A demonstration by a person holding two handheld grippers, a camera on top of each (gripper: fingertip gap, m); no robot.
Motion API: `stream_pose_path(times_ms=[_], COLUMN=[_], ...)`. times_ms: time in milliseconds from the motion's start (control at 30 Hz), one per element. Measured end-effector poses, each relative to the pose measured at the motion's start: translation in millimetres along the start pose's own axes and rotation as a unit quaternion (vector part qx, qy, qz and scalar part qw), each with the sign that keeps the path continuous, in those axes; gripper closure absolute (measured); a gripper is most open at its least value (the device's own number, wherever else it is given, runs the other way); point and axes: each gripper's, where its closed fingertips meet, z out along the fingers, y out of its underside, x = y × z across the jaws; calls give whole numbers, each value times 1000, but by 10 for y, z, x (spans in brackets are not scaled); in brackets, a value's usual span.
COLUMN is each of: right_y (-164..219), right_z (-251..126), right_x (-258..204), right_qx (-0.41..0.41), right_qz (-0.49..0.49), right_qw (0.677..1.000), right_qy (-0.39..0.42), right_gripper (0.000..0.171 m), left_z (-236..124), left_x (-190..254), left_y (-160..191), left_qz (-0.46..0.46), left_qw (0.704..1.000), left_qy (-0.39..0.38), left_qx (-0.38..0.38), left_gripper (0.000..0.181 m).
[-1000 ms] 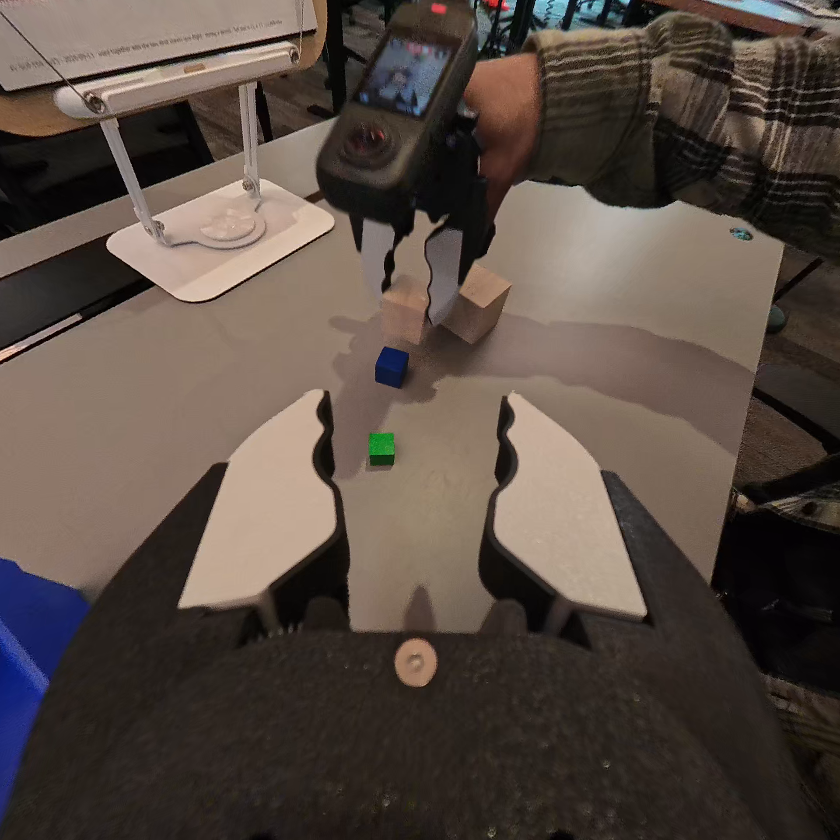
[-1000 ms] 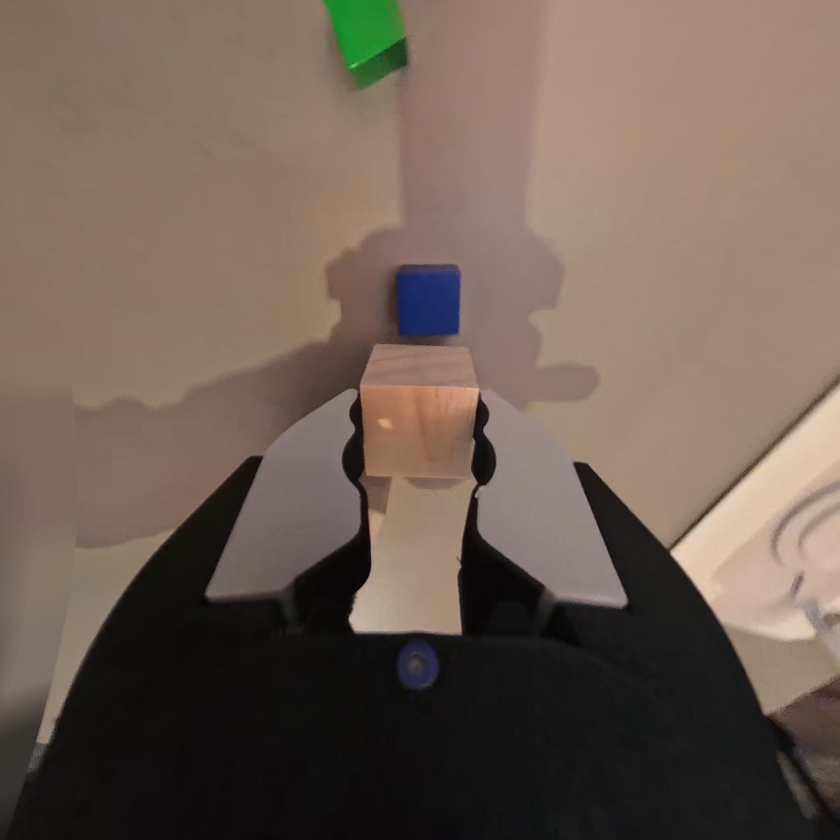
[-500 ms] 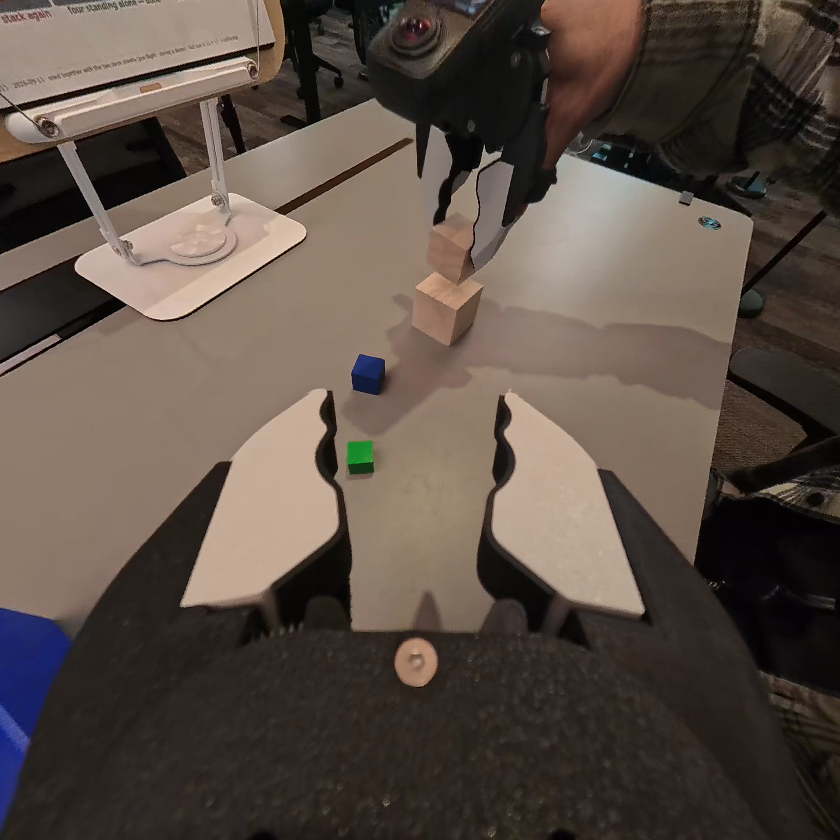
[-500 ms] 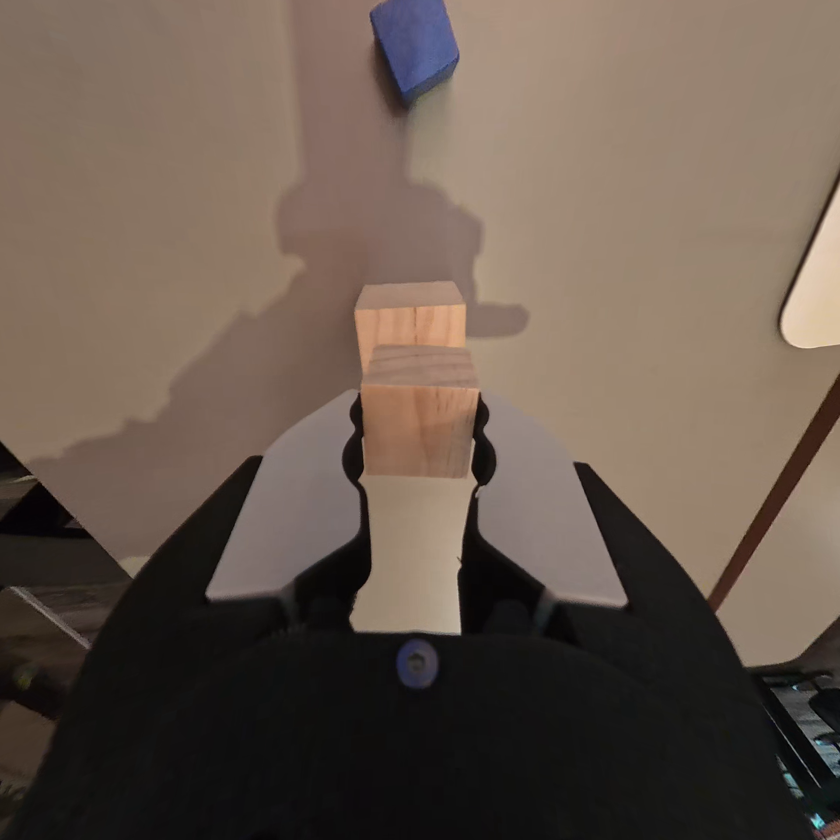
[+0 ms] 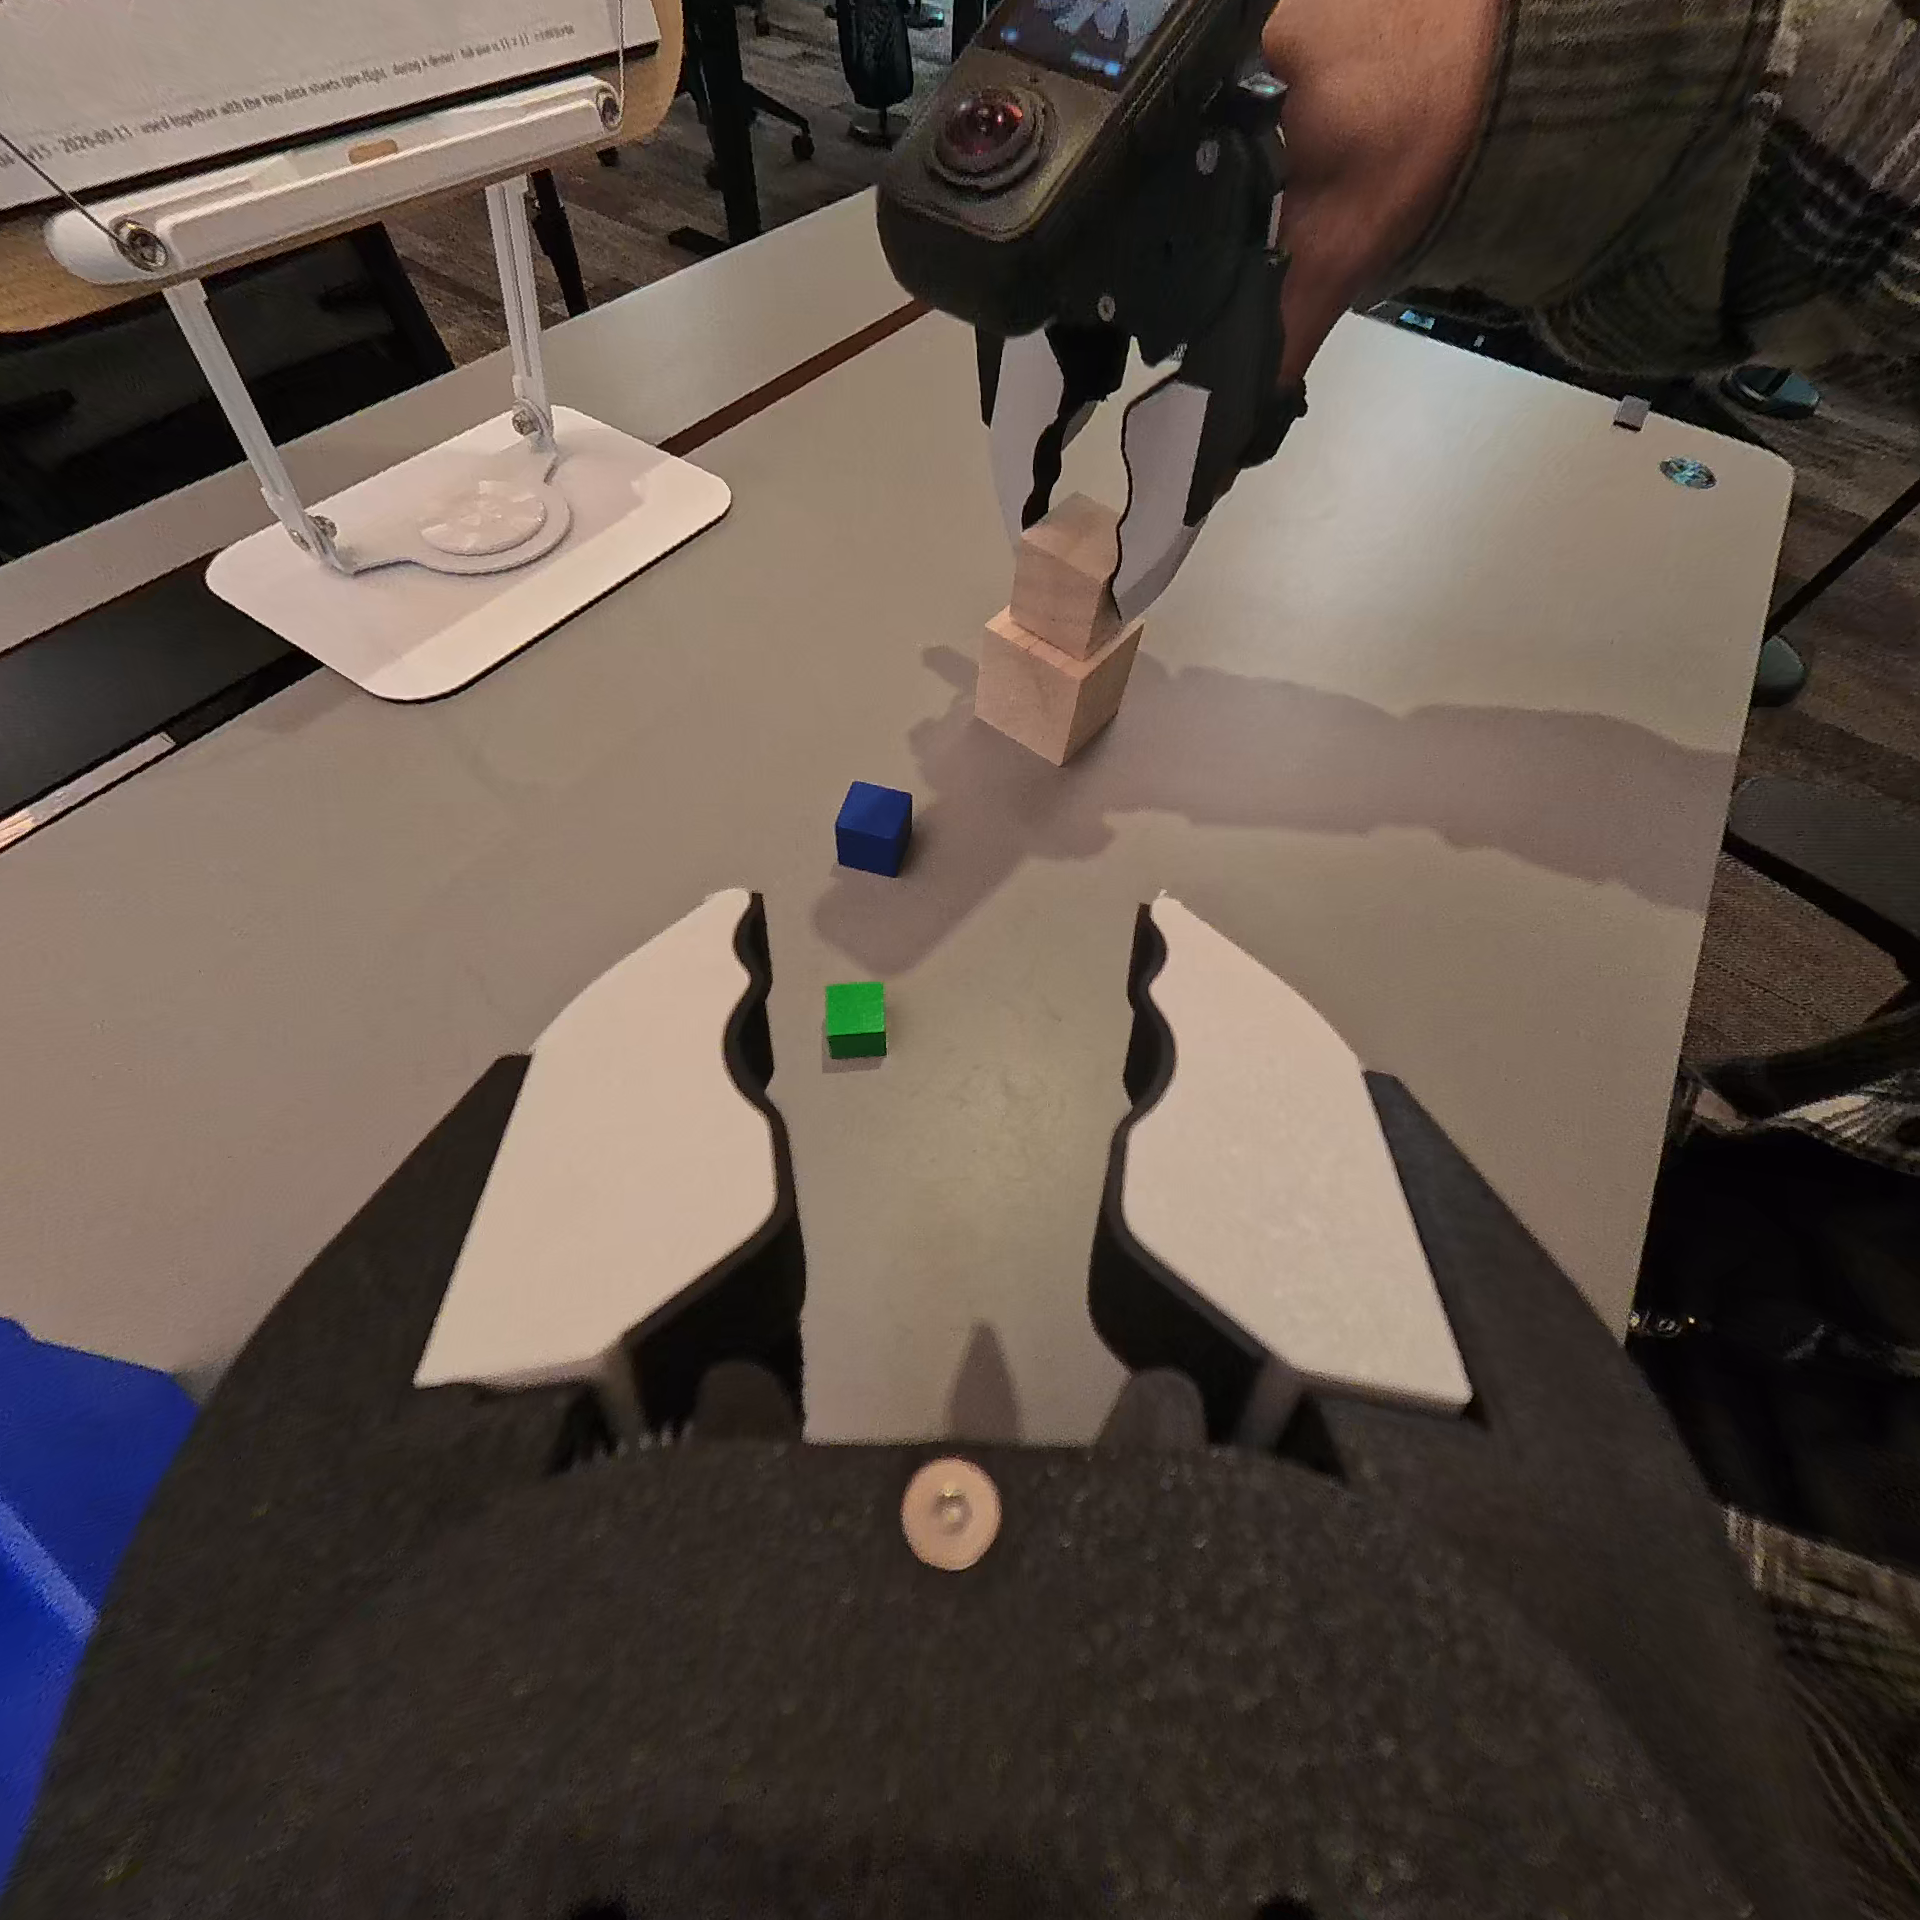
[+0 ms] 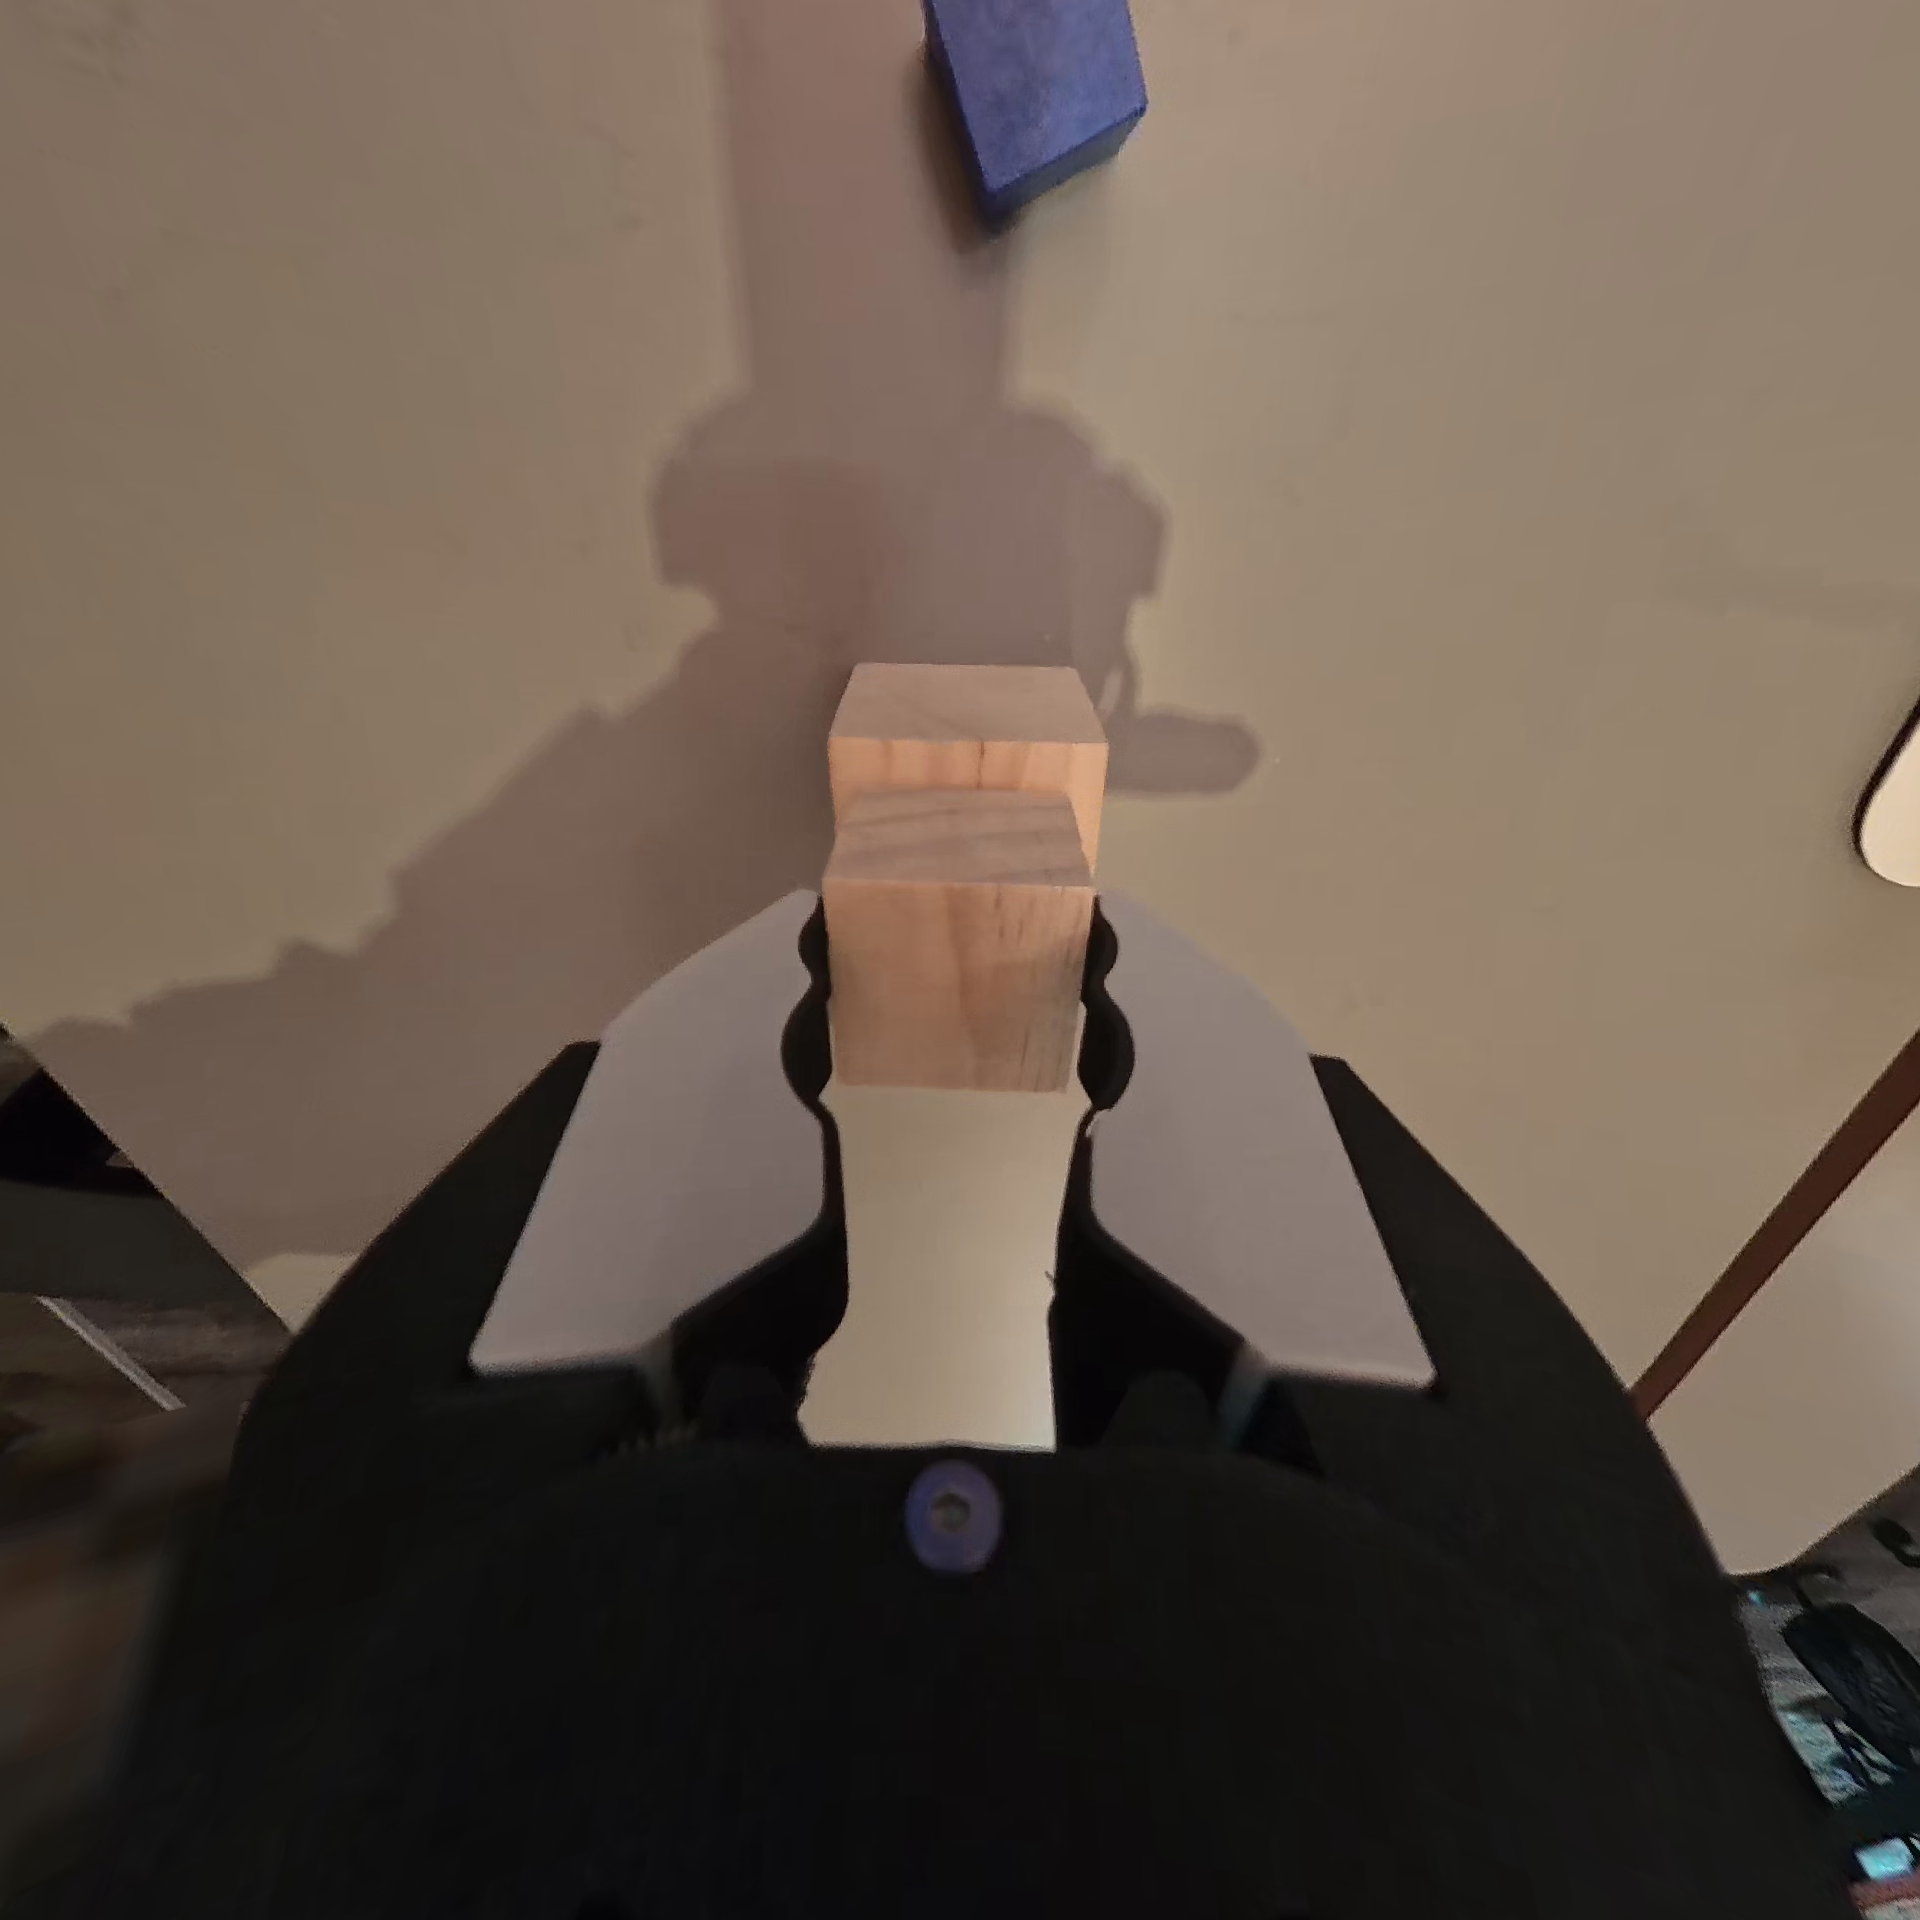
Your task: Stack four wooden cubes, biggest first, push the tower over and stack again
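My right gripper (image 6: 958,935) is shut on the smaller plain wooden cube (image 6: 956,987) and holds it on top of the bigger plain wooden cube (image 6: 971,743). In the left wrist view the right gripper (image 5: 1081,582) comes down from above, the smaller cube (image 5: 1060,577) sits on the bigger cube (image 5: 1049,691). A blue cube (image 5: 873,828) lies in front of the stack, also at the top of the right wrist view (image 6: 1034,94). A small green cube (image 5: 855,1019) lies just ahead of my open, empty left gripper (image 5: 951,914).
A white stand (image 5: 468,561) holding a sheet stands at the back left of the grey table (image 5: 312,935). A blue bin (image 5: 62,1507) shows at the lower left. The table's right edge is near the stack, with a person's plaid sleeve (image 5: 1662,135) above. The gap from one gripper's tips to the other's is roughly 25 cm.
My right gripper lifted the smaller wooden cube from the table beside the bigger one and brought it down onto the bigger cube. The left gripper stayed open and nearly still.
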Motion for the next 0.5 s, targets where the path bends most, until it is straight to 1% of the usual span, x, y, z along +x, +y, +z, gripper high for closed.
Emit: stream_pose_path(times_ms=[400, 500], right_y=[6, 21], right_z=[34, 57], right_x=[11, 12], right_qx=[-2, -4], right_qz=[0, -5], right_qw=[1000, 1000], right_qy=[2, 4], right_gripper=[126, 107], left_z=[38, 38], left_x=[4, -1], left_y=[35, 42], left_qz=[1, 1], left_qw=[1000, 1000], left_qy=[1, 0], left_qx=[-10, -12], left_gripper=[115, 115])
